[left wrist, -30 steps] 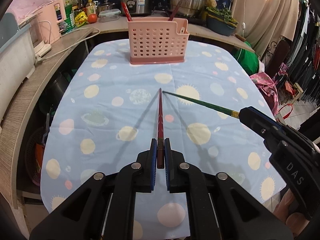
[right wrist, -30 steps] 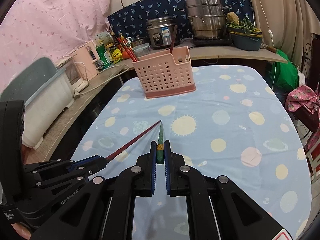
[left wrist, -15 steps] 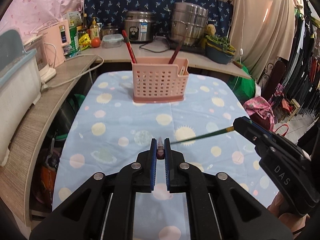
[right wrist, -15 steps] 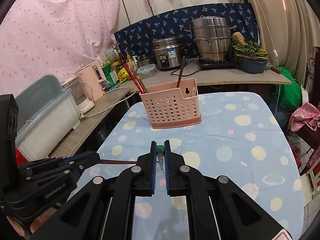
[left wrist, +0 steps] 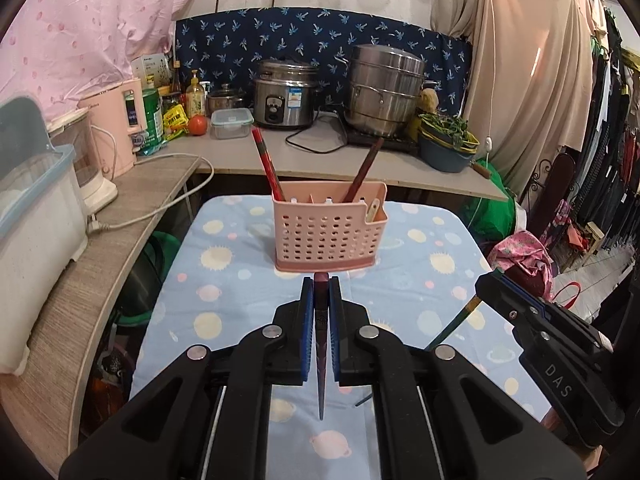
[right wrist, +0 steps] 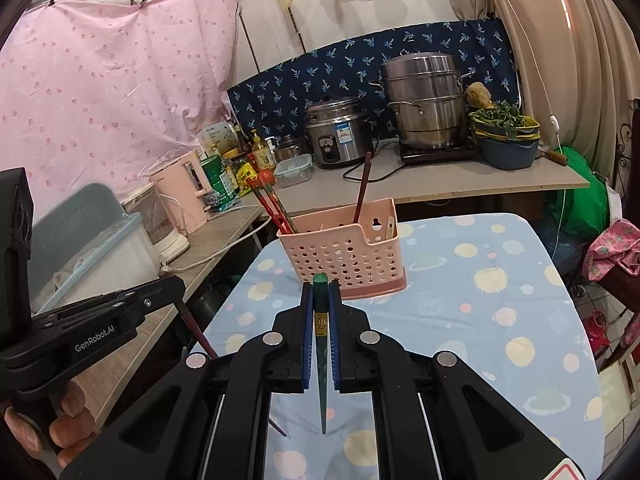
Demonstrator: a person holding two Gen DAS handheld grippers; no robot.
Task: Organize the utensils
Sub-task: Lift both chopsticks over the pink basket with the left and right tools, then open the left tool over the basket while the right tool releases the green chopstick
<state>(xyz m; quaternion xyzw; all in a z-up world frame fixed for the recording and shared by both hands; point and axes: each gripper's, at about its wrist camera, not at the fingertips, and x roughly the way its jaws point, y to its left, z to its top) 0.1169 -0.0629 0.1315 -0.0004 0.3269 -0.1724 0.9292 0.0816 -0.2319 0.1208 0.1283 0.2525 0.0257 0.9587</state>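
Clearly the left gripper [right wrist: 176, 292] (marked GenRobot.AI) clamps a red chopstick [left wrist: 321, 344], the right gripper [right wrist: 320, 320] a green chopstick [right wrist: 321, 344].

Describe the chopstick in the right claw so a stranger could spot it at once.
Start at the pink perforated basket on the planet-print tablecloth. In front of it, the right claw grips the green chopstick near its thick end. The other chopsticks in view are red.

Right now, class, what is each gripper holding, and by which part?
Left gripper: red chopstick, near its thick end. Right gripper: green chopstick, likewise near its thick end.
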